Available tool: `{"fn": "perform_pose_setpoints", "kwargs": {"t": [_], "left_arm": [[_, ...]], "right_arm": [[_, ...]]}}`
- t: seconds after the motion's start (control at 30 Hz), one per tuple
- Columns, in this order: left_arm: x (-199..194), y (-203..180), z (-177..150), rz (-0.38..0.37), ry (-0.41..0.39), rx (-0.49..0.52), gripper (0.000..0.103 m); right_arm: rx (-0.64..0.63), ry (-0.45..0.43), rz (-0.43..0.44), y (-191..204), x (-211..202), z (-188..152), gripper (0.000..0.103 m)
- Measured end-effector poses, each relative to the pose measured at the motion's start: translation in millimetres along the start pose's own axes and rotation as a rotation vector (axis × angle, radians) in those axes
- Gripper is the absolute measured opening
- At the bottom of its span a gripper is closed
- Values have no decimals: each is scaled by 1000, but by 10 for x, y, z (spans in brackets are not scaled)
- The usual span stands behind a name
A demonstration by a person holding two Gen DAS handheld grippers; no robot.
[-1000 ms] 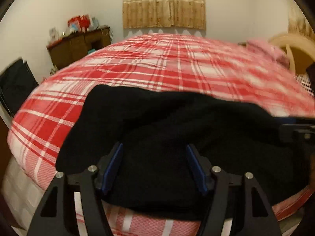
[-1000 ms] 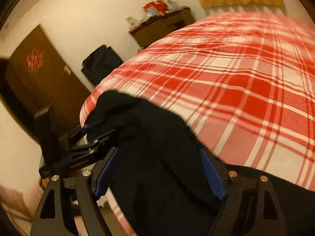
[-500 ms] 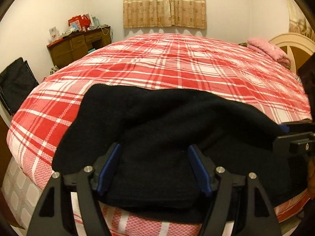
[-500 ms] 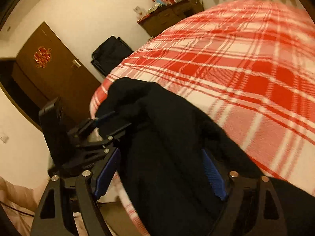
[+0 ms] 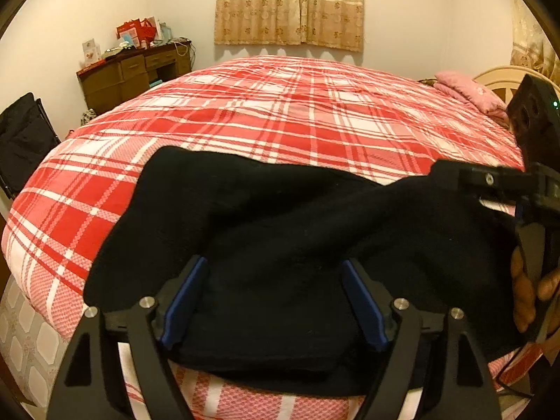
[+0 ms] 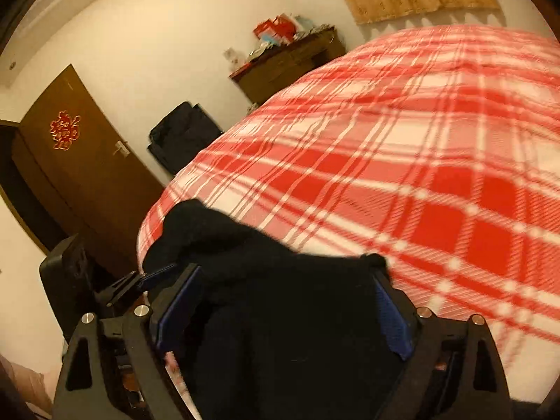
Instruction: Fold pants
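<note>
1. The pants (image 5: 266,231) lie in a black heap on the near edge of the bed (image 5: 297,112), with the plaid cover bare beyond them toward the curtain (image 5: 290,3).

2. The left gripper (image 5: 273,301) sits low over the near edge of the pants. Its jaws are opening, spread on either side of a thick layer of cloth, and the blue pads (image 5: 182,308) stand beside the fabric, not pressing it. It seems to be letting go.

3. The right gripper (image 6: 283,311) is at the other end of the pants, nearer the pillow (image 5: 465,91). Its jaws are opening too, spread wide with cloth bunched between them; one raised tip of fabric sits by the right-hand pad. No squeeze shows.

4. Likely step: releasing after laying a fold.

5. What could go wrong:
- Fleecy cloth may cling to a pad, so a gripper pulling away could drag the top layer and undo the fold.
- The heap sits right at the bed's edge; a tug toward the person could slide it off.
- The layers look bunched, not flat, so a later fold would come out lumpy unless they are smoothed.
- The grippers are near each other and could bump.
</note>
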State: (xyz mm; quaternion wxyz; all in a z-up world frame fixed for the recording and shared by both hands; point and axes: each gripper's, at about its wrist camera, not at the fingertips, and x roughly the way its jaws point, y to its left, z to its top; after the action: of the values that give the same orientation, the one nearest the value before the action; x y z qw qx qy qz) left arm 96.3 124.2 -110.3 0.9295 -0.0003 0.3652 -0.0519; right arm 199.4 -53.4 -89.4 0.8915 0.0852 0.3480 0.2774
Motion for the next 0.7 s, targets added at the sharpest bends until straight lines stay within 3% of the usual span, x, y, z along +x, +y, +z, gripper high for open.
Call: {"fn": "perform_pose_setpoints", "kwargs": {"t": [0.03, 0.07, 0.17, 0.23, 0.3, 0.33, 0.37, 0.47, 0.53, 0.63, 0.7], "left_arm": [[5, -3, -8, 0, 0, 7, 81], [6, -9, -12, 3, -1, 14, 81], [22, -80, -38, 39, -6, 57, 84], [26, -99, -46, 41, -11, 65, 87], [35, -111, -46, 39, -14, 62, 90], [43, -127, -42, 42, -13, 62, 93], [47, -133, -39, 45, -11, 63, 94], [51, -158, -19, 54, 1, 68, 95], [13, -141, -6, 39, 10, 73, 95], [-161, -37, 46, -19, 6, 44, 95], [-324, 73, 148, -9, -39, 30, 95]], "right_arm": [[-47, -44, -95, -15, -83, 48, 91], [-50, -58, -132, -98, -132, 108, 91], [96, -35, -52, -415, -285, 231, 91], [81, -51, -82, -384, -387, 243, 91], [-17, -30, -105, -127, -409, 195, 71], [-46, -10, -102, -14, -373, 168, 44], [-86, 23, -105, 150, -299, 113, 31], [-130, 73, -61, 403, -98, -57, 31], [-87, 166, -76, 377, 150, -221, 31], [-63, 141, -75, 379, 106, -349, 32], [-66, 145, -95, 394, 12, -367, 31]]}}
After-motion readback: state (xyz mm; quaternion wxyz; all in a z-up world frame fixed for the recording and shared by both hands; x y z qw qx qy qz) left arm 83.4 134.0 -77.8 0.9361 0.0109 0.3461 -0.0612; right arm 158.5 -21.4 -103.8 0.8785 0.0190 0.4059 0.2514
